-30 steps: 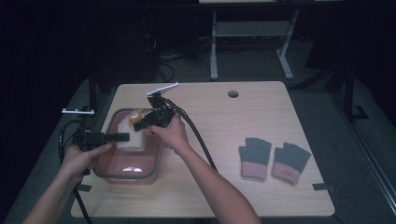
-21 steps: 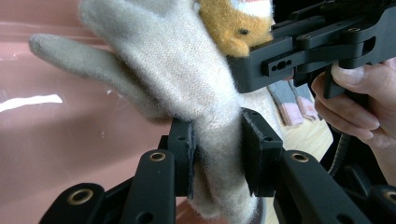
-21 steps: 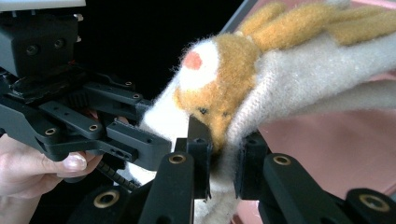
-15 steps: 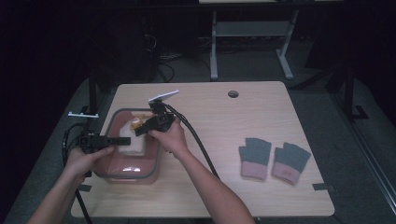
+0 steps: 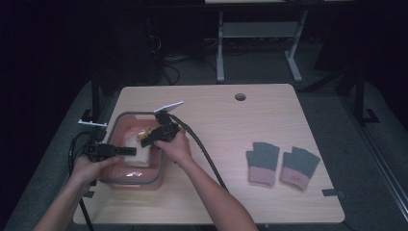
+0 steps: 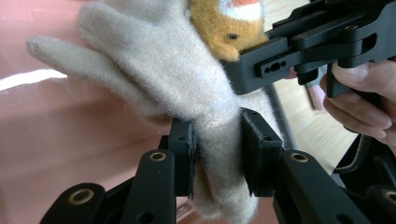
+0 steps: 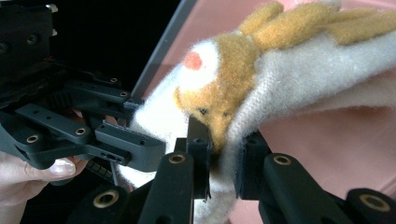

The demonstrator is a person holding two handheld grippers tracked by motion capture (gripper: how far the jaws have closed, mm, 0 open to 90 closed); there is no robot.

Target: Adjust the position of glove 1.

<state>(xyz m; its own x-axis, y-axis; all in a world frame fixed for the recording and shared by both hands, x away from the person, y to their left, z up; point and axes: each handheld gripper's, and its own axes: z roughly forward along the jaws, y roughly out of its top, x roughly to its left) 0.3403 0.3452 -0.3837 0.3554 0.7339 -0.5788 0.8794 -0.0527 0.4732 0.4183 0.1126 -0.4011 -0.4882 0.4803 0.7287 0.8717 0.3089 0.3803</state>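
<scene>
Both tongs, left (image 6: 217,158) and right (image 7: 223,161), grip the cream glove (image 6: 187,88), stretched between them just above the pink tub (image 5: 118,180).

Two grey-and-pink fingerless gloves (image 5: 281,163) lie on the table (image 5: 226,125).

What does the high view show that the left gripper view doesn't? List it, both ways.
High view: two grey-and-pink gloves on the wooden table, right of the pink tub. Left gripper view: the left gripper with its pads clamping the cream glove, and the orange animal patch. Both: cream glove, right gripper gripping it, pink tub.
</scene>
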